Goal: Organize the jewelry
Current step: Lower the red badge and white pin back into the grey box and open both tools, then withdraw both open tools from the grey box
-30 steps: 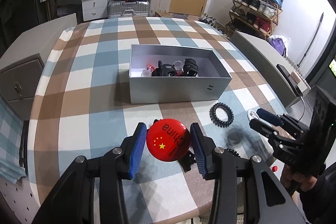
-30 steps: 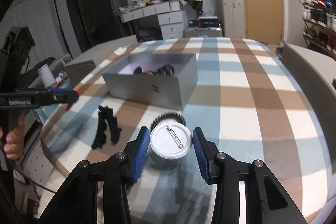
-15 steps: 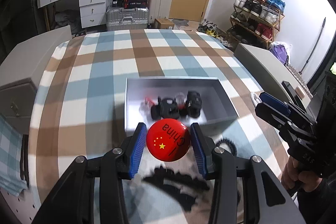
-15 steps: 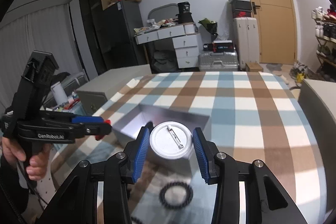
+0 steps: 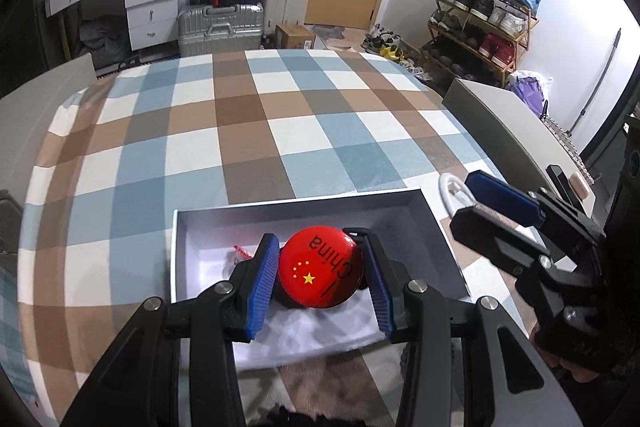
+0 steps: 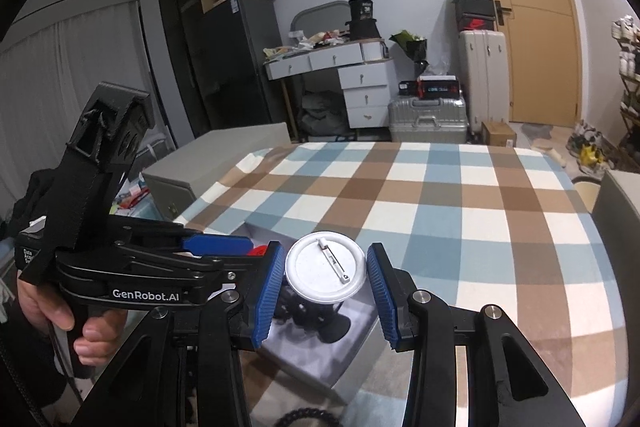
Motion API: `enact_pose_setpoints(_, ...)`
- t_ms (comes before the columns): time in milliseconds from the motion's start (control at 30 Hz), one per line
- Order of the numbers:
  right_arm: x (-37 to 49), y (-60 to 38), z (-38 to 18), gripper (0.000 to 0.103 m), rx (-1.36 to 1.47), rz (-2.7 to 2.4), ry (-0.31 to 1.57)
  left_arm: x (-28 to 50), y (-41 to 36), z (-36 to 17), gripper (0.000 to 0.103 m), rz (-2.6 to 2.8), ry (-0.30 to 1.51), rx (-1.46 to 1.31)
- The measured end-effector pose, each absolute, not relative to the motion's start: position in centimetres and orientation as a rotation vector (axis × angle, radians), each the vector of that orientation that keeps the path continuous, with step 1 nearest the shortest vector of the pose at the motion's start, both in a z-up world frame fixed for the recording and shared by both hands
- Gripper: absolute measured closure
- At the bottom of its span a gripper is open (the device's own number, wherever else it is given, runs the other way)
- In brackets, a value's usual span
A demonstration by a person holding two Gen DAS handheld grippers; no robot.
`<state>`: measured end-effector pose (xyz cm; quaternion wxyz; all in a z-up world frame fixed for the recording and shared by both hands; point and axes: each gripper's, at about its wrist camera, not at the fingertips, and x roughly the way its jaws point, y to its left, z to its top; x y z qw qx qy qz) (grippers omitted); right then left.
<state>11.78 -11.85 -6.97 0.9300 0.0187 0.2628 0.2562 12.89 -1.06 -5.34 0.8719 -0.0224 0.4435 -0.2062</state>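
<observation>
The left gripper (image 5: 320, 277) has its jaws partly closed on a red badge (image 5: 320, 266), with a blue pad pressing on each side. Below and behind these jaws is the grey box (image 5: 430, 227), which stands on the checked table (image 5: 240, 131); dark items lie in the box, mostly hidden. The right gripper (image 6: 326, 283) has its jaws partly closed on a white badge (image 6: 326, 273), whose pin back faces the camera. The box (image 6: 352, 351) is under these jaws too. To the left of them, a hand (image 6: 60, 319) holds the left gripper.
</observation>
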Motion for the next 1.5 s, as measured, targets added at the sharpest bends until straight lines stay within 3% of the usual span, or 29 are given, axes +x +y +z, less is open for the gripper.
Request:
enact_pose_setpoints(667,14.1,-11.3,-9.4,0.06,0.03,0.5,0.612,14.5,-0.9,-6.5,0.065,-0.445,0.988,-0.142)
enact_pose_setpoints(733,14.0,-11.3,-9.3,0.06,0.031,0.499,0.605,14.4,-0.6,-6.4,0.059,-0.438,0.992,-0.158)
enact_pose_setpoints(833,13.5,-11.5,-9.0,0.048,0.043,0.502,0.591,13.9,-0.1,-5.9,0.044,-0.413,0.956,-0.17)
enact_pose_setpoints(1267,10.0,-12.0,-6.0,0.03,0.039,0.48,0.49,11.4,1.0,-4.0,0.043,-0.369,0.887,-0.17)
enact_pose_setpoints(1500,7.7,-12.1,-4.2,0.028,0.04,0.472,0.451,9.7,1.8,-2.6,0.042,-0.328,0.82,-0.154)
